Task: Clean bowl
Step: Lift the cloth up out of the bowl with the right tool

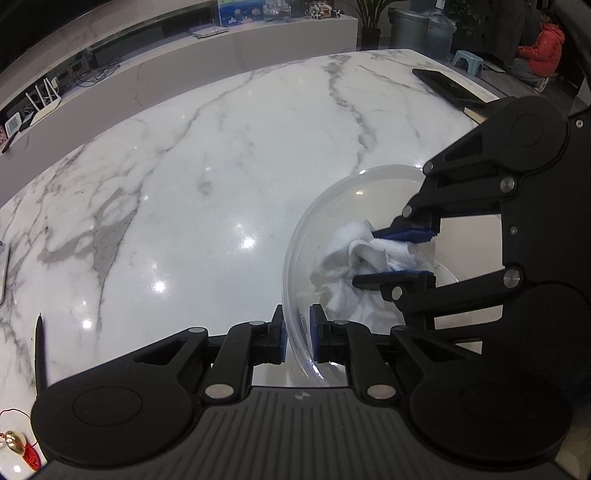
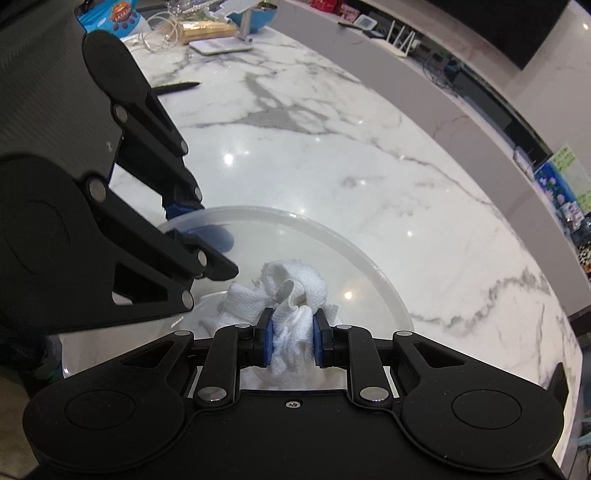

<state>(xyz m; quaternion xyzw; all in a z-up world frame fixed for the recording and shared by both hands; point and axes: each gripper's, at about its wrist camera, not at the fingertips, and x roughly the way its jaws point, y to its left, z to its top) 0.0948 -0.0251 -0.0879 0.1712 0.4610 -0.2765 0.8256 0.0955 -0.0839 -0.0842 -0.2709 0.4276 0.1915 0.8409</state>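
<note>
Left wrist view: left gripper (image 1: 297, 334) pinched on the rim of the clear bowl (image 1: 314, 229) on the marble table (image 1: 221, 166). Inside the bowl, the right gripper (image 1: 373, 254) clamps a white cloth (image 1: 354, 269).

Right wrist view: right gripper (image 2: 292, 341) closed on the cloth (image 2: 291, 291) inside the bowl (image 2: 362, 266); wiping seems underway, cleanliness unclear. Blue packet (image 2: 110, 18) beyond the bowl reads "TATAR"-like.

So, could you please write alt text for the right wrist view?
The right gripper pinches a bunched white cloth inside a clear bowl on a marble table, while the left gripper clamps the bowl's rim.
</note>
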